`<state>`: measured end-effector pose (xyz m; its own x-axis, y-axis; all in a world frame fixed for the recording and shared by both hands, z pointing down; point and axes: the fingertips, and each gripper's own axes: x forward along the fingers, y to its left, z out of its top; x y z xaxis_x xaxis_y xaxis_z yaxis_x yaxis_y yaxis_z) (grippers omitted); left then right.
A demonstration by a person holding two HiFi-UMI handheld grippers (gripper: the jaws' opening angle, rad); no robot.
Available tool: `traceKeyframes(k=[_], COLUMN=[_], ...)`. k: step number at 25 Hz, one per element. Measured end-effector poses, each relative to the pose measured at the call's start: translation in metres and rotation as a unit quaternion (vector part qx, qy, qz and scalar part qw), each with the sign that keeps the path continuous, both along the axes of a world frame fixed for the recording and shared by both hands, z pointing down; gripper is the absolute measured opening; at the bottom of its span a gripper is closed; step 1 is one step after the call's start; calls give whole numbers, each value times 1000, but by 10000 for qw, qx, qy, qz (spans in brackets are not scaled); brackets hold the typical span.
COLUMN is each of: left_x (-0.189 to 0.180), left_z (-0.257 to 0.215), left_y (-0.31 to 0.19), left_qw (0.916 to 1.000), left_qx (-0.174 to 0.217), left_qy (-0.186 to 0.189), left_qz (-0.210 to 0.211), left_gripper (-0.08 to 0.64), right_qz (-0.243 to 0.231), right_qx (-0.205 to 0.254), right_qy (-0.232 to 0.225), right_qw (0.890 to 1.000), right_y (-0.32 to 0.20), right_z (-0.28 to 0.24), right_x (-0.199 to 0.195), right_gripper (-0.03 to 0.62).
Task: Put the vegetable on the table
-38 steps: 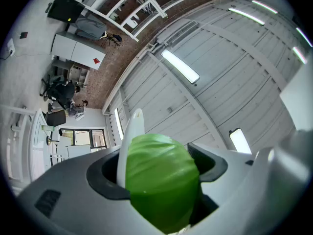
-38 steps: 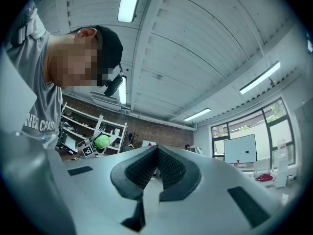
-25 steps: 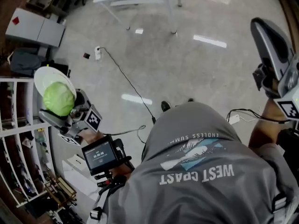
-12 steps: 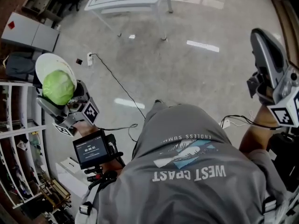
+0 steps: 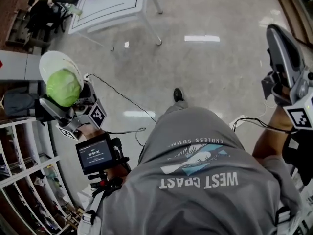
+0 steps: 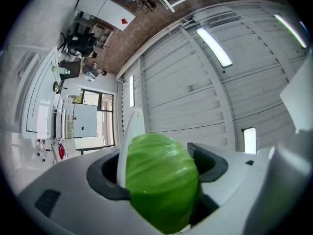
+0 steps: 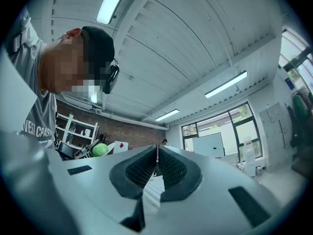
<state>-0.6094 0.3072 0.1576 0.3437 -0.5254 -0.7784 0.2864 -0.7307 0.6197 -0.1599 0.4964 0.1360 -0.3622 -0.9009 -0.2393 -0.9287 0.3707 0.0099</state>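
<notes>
I had the left gripper [image 5: 68, 96] at scene left, with the cabbage [image 5: 62, 86] between its jaws and a plate [image 5: 53, 62] against the cabbage's far side. The gripper's small screen [image 5: 94, 153] sat nearer me, just below it. The right gripper [image 5: 279, 40] was at the far right edge, well apart from the left one. My torso [image 5: 200, 180] filled the near centre, one shoe [image 5: 178, 94] just beyond it on the floor [image 5: 215, 77]. The table [image 5: 110, 4] stood far, left of centre. Shelving [image 5: 22, 180] ran along the near left. A cable [image 5: 122, 98] lay on the floor between cabbage and shoe.
</notes>
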Motion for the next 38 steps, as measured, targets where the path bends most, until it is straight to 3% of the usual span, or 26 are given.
traceKeyframes(k=[3, 8, 15, 21, 29, 38], left_x=[20, 63, 79, 111, 189, 282], left_z=[18, 36, 41, 29, 36, 35], left_y=[-6, -91, -89, -96, -148, -127], left_qw=[9994, 9972, 9911, 9865, 9886, 9930], left_qx=[23, 103, 93, 56, -53, -30], left_qy=[57, 80, 137, 229, 89, 44], left_qz=[349, 732, 1320, 1623, 1499, 1184], left_gripper=[365, 365, 365, 365, 365, 365], right_qz=[319, 682, 1275, 1549, 1547, 1301], right_qx=[12, 18, -32, -7, -178, -95], right_qy=[-19, 23, 72, 140, -19, -67], right_qw=[9995, 9977, 9918, 9878, 9878, 9914], right_y=[22, -33, 15, 31, -24, -24], right_z=[16, 27, 23, 2, 19, 21], right_x=[3, 22, 0, 8, 102, 220], right_gripper=[9, 9, 9, 9, 9, 9])
